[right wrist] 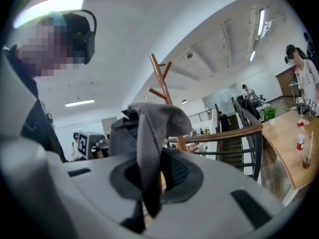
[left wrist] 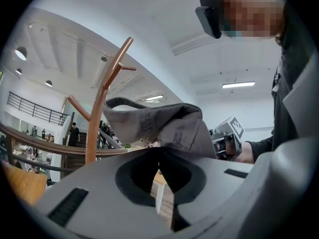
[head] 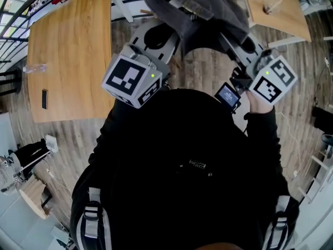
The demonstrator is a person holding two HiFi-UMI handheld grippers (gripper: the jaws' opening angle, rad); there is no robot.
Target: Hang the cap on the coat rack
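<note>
Head view: one grey fabric cap (head: 195,14) is held aloft between two grippers, the left gripper (head: 158,38) and the right gripper (head: 244,48), probably so that it is kept spread for a peg.

Left gripper view: the jaws are clamped on the cap's edge. One copper-brown branched coat rack (left wrist: 102,98) is seen beyond it.

Right gripper view: the jaws are pinched together on a fold of the cap.
</note>
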